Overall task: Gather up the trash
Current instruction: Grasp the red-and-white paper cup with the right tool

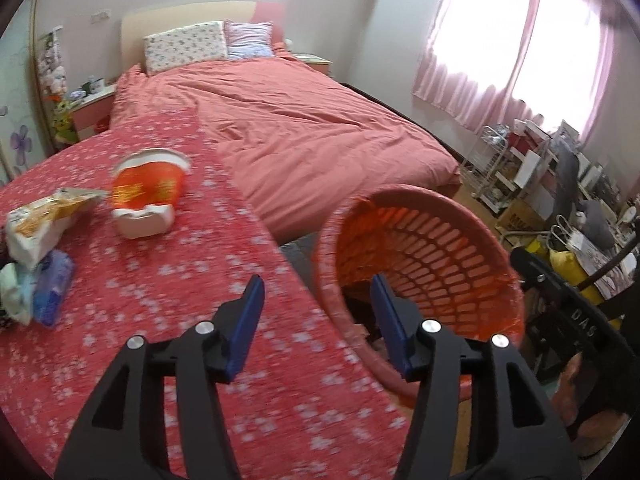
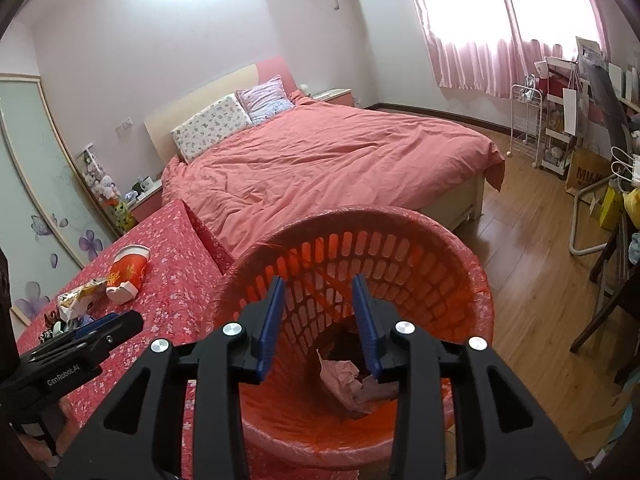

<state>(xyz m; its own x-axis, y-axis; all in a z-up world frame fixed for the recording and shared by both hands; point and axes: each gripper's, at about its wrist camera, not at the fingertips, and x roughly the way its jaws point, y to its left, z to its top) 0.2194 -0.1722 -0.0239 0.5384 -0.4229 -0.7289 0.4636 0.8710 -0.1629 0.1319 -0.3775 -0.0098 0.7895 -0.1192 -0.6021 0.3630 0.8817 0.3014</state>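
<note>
While its blue fingers (image 2: 362,312) stand apart with nothing between them, the right gripper (image 2: 318,320) points into the red basket (image 2: 472,280), where crumpled pink paper (image 2: 344,376) lies at the bottom, likely because it is positioned for a drop. The left gripper (image 1: 318,320) is also spread and empty, at the table's (image 1: 180,360) edge beside the basket. Remaining trash waits on the flowered cloth: a tipped cup (image 1: 150,188), a snack bag (image 1: 44,220) and a blue packet (image 1: 52,288), well apart from both grippers.

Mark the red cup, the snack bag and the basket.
red cup (image 1: 150,188), left wrist view, its printed side.
snack bag (image 1: 44,216), left wrist view, its middle.
basket (image 2: 400,216), right wrist view, far rim.
</note>
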